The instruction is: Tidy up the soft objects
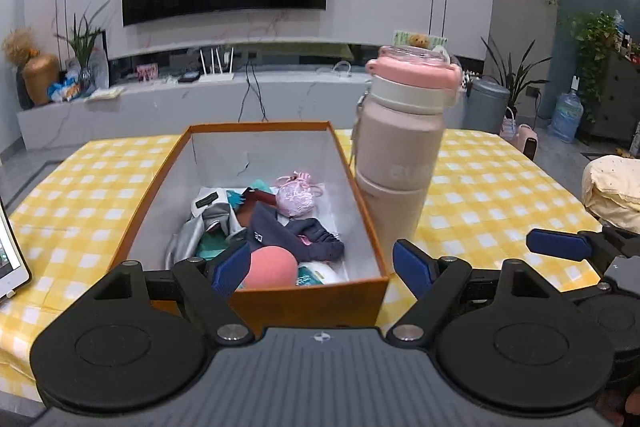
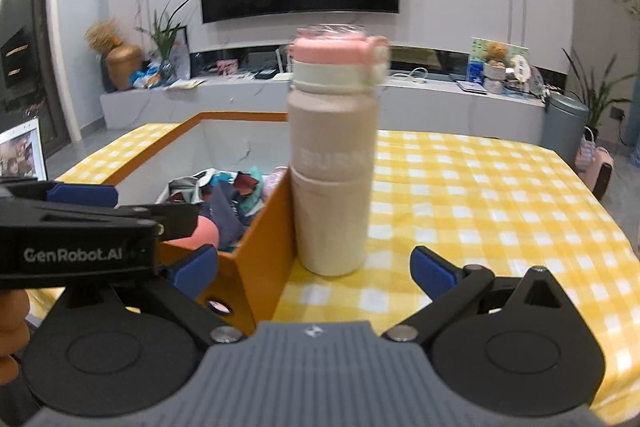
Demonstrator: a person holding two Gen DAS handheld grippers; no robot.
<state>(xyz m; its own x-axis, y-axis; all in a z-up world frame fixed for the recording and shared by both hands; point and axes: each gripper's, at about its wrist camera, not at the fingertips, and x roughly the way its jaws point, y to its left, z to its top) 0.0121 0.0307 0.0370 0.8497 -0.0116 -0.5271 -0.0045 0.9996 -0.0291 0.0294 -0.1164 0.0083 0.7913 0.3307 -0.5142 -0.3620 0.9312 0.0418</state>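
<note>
Left wrist view: the left claw (image 1: 322, 265) hangs spread wide over the near end of the orange box (image 1: 312, 301) on the yellow checked desk (image 1: 500, 195), gripping nothing. Soft clothes (image 1: 296, 231) lie heaped inside. The right claw (image 2: 314, 267) is also spread, facing the upright pink bottle (image 2: 334, 163) just beside the box.

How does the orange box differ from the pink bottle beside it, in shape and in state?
The orange box is low, wide and rectangular; the pink bottle is tall, narrow and round. The orange box is open on top, with soft items piled inside; the pink bottle is closed by a pink lid. The orange box has orange walls and a grey lining; the pink bottle is pale beige-pink with a white band. Both stand upright on the yellow checked tablecloth, close side by side.
</note>
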